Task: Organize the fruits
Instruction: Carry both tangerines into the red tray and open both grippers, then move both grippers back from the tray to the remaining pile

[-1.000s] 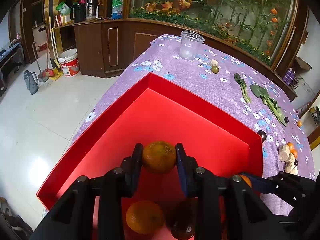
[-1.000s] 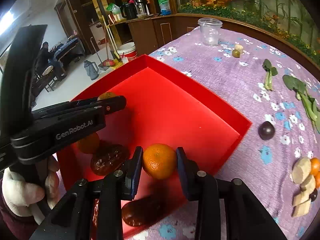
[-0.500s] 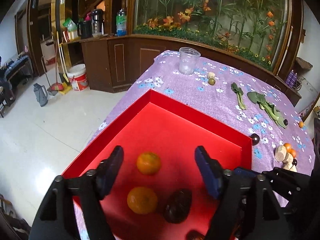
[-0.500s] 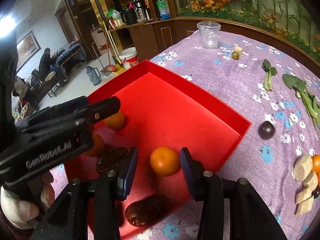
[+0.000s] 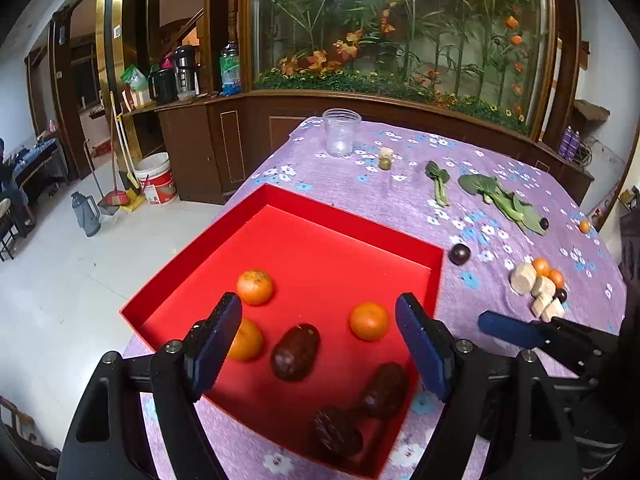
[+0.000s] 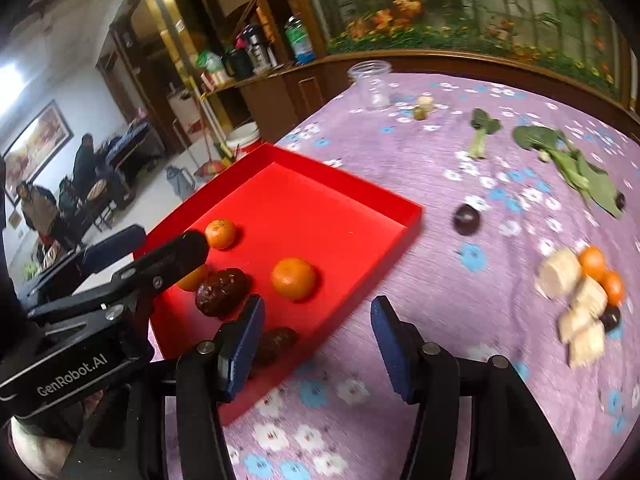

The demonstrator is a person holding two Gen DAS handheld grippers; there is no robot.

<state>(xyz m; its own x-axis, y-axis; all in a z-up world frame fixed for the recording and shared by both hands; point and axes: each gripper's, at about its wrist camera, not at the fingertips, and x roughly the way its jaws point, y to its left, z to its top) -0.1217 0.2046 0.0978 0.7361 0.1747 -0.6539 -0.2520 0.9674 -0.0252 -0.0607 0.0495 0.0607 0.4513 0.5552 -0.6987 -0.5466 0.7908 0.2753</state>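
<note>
I see the red tray (image 5: 352,220) on the purple flowered surface (image 5: 400,196), holding three oranges (image 5: 369,320) and three dark brown fruits (image 5: 295,352). My left gripper (image 5: 320,340) is spreading its fingers above the tray, nothing between them. My right gripper (image 6: 318,344) is also widening, empty, over the tray's near edge. The left tool reads "GenRobot.AI". A clear plastic cup (image 5: 341,132) stands empty farther back.
</note>
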